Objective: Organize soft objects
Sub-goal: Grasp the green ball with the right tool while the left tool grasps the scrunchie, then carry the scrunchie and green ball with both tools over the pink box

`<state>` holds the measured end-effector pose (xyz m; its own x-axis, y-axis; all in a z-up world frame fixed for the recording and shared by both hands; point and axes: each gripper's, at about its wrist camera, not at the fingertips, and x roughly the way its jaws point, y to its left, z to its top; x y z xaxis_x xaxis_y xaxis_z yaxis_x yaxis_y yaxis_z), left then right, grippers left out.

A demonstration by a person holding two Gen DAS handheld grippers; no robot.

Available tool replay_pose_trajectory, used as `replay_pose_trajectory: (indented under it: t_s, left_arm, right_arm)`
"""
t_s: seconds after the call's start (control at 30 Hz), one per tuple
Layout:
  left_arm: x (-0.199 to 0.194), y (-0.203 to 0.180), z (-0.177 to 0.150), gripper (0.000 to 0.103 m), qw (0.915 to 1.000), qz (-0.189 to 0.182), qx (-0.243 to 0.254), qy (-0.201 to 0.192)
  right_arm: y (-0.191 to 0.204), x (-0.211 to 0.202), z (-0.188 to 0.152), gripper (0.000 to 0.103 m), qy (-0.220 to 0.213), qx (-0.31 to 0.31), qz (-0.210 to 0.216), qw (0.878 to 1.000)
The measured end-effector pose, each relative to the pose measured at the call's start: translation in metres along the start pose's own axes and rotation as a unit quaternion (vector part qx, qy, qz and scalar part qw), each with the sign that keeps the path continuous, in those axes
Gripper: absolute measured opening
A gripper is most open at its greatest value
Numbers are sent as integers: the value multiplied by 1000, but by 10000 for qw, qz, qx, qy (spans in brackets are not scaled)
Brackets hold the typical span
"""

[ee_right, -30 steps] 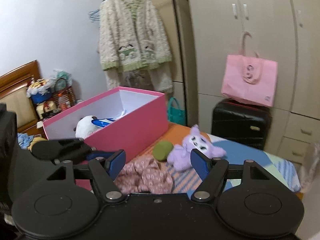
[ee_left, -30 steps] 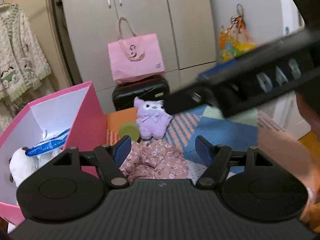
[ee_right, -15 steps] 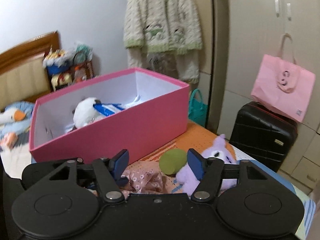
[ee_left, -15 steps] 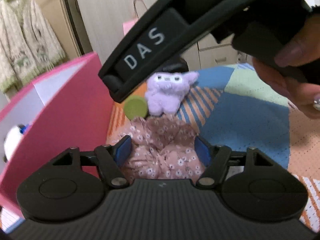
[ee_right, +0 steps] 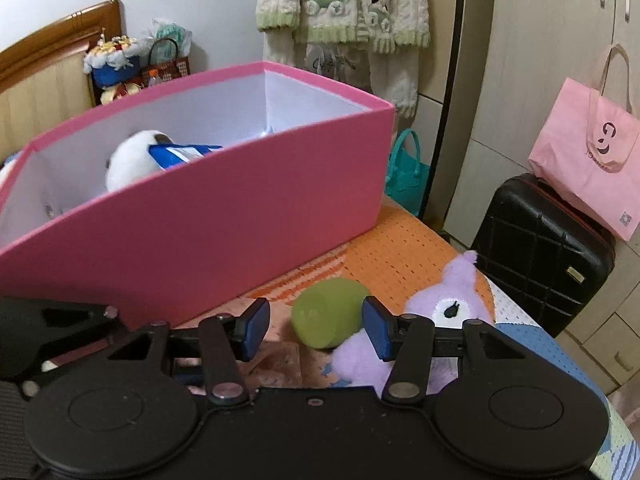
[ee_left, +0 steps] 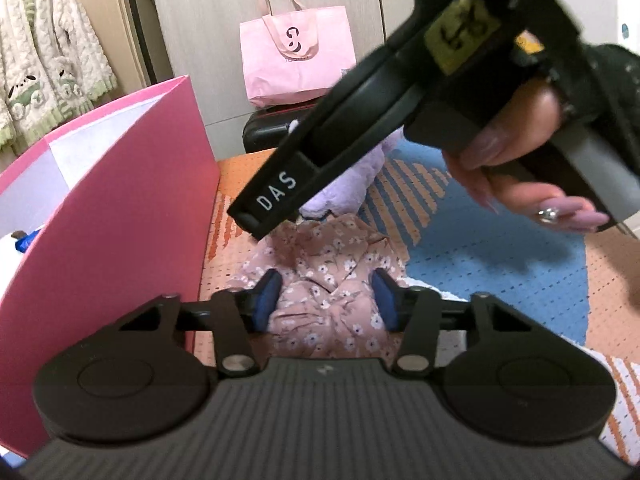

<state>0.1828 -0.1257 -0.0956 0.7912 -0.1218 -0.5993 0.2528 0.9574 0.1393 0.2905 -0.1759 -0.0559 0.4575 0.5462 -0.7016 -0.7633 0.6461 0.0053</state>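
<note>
A crumpled pink floral cloth (ee_left: pixel 320 276) lies on the patterned mat beside the pink box (ee_left: pixel 120 200). My left gripper (ee_left: pixel 326 300) is open just above the cloth, a finger on each side. My right gripper (ee_right: pixel 316 326) is open and hovers over a green soft ball (ee_right: pixel 326 316), next to a purple plush toy (ee_right: pixel 440 312). The right gripper body (ee_left: pixel 400 92) crosses the left wrist view and hides most of the purple plush (ee_left: pixel 348 180). The pink box (ee_right: pixel 200 220) holds a white plush (ee_right: pixel 128 160) and a blue-and-white item (ee_right: pixel 180 154).
A black suitcase (ee_right: pixel 540 248) with a pink tote bag (ee_right: pixel 588 148) on it stands by the wardrobe at the mat's far edge. A teal bag (ee_right: pixel 408 176) sits behind the box. A knit cardigan (ee_right: pixel 344 0) hangs above.
Both grippers have moved down and forward. The left now sits over the floral cloth; the right has come close to the green ball. Both stay open.
</note>
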Motion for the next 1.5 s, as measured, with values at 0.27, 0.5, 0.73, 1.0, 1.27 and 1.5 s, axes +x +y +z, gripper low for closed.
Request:
replay_pose_trajectory:
  t_s: [0.27, 0.5, 0.73, 1.0, 1.27, 1.5]
  left_arm:
    - [-1, -3, -4, 33, 9999, -16, 76, -129]
    - [-1, -3, -8, 26, 9997, 54, 101, -213]
    - [-3, 2, -9, 23, 9997, 0, -42, -228]
    - [-5, 8, -9, 17, 9996, -39, -157, -232]
    - [-10, 13, -10, 13, 9990, -159, -300, -299]
    - [-19, 13, -11, 12, 9980, -319, -405, -363]
  right_arm:
    - [0, 9, -7, 43, 146, -83, -628, 9979]
    - [9, -20, -12, 42, -274, 196, -577, 9978]
    - [23, -49, -23, 42, -536, 401, -668, 9955]
    - [20, -78, -47, 43, -734, 980, -908, 9883]
    - [22, -99, -77, 43, -897, 1555, -1093, 9777]
    - [24, -111, -105, 43, -1010, 2056, -1224, 9657]
